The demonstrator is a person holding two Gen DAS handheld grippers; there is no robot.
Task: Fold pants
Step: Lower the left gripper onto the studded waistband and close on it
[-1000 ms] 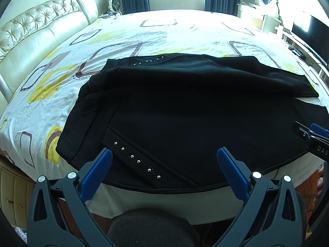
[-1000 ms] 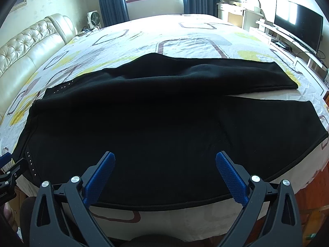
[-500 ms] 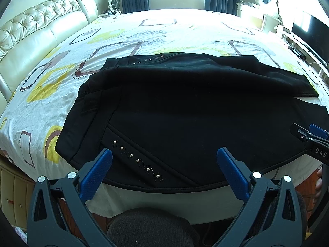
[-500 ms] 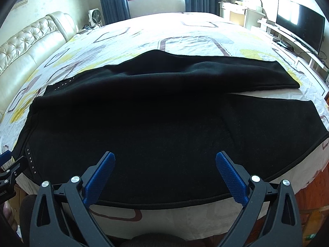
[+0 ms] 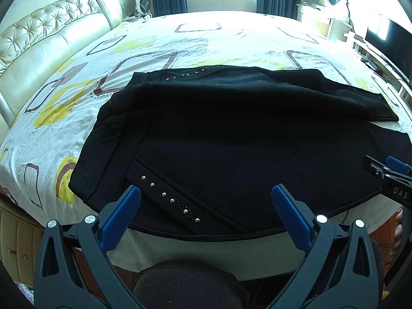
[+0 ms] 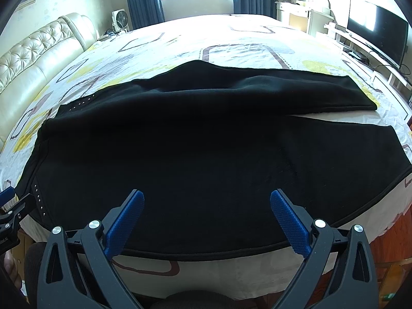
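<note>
Right now, from the left wrist, the black pants (image 5: pixel 231 139) lie spread across the near side of the bed (image 5: pixel 211 41), waist toward the headboard (image 5: pixel 51 38), a studded seam running down toward the near hem. The left gripper (image 5: pixel 206 200) hangs wide, gripping nothing, just above that hem, and the right gripper's tip shows at the frame's right edge. From the right wrist, the right gripper (image 6: pixel 207 204) is also spread wide and empty over the near leg, with the far leg lying beyond it, a sliver of sheet between them near the cuffs. To my eye the fold hasn't begun; I'd pinch the near edge at both ends together, taking both layers, and carry it level over the far leg so the seams meet without bunching.
</note>
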